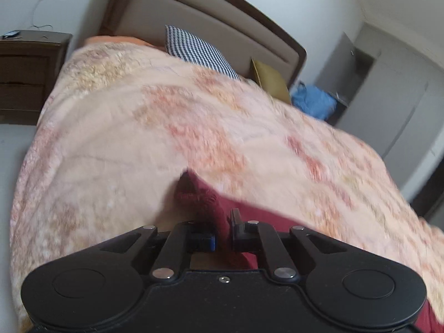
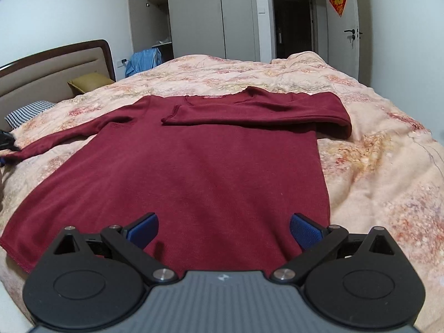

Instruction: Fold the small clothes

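The dark red sweater [image 2: 194, 166] lies flat across the middle of the right wrist view on the floral blanket [image 2: 374, 172], one sleeve folded over its chest, the other stretched toward the left edge. The left gripper [image 1: 222, 236] is pinched tight on that sleeve cuff [image 1: 199, 197]. The right gripper [image 2: 223, 230] hangs wide apart over the hem, holding nothing.

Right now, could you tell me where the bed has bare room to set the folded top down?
Bare blanket lies right of the maroon top, past its folded sleeve, and beyond the collar toward the wardrobe. The left side is crowded: the spread sleeve is pinched by the left gripper, and pillows line the headboard.
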A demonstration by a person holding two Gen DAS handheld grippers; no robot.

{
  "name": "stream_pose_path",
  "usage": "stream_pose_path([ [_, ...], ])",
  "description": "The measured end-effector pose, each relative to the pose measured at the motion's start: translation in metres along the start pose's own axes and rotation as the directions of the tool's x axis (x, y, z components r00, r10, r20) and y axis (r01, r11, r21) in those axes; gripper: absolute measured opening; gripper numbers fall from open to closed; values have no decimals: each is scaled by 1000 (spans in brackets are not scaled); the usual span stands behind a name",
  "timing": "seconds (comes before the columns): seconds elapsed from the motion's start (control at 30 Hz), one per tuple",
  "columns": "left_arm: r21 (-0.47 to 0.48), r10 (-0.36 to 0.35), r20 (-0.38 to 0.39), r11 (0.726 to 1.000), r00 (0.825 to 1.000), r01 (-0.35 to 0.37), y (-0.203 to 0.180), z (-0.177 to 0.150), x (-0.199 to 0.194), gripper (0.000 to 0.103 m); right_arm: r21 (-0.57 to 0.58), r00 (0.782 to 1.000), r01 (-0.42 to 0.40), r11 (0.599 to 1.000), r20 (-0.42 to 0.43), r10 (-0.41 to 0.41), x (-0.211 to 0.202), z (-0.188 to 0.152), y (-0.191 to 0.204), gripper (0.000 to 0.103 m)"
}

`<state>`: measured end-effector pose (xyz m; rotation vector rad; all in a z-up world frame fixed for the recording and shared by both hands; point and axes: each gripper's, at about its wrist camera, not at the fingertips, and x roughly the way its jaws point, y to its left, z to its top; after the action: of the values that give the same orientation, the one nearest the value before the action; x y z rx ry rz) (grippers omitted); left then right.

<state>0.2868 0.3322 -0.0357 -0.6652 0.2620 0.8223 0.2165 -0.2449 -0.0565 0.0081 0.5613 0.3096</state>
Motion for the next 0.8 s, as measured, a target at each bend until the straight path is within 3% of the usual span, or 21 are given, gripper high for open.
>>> stream_pose_path([
  [0.2,149,-92,126,986,988,73,-46,31,-2,4,16,1000,-17,1000,-2,17,1,-4,-9,103],
  [0.27,218,-163,171,968,972,125,-72,41,-10,4,20,1000,-16,1000,0,16,1,-5,-12,103],
  [0.37,326,-294,231,922,927,210,-118,55,-32,4,36,1000,-24,999,12,23,0,-7,-16,103],
  [0.47,431,-437,235,847,868,310,-175,58,-59,4,43,999,-34,998,26,33,-1,-7,-19,103],
  [0.6,572,-581,148,710,800,410,-252,37,-90,4,54,998,-35,998,48,32,-4,-5,-26,103],
  [0.7,626,-648,49,613,760,482,-300,3,-105,4,80,997,-29,996,69,24,-8,-3,-35,103],
  [0.8,652,-682,-43,534,730,538,-341,-39,-113,4,96,997,-9,995,79,1,-12,-3,-45,103],
])
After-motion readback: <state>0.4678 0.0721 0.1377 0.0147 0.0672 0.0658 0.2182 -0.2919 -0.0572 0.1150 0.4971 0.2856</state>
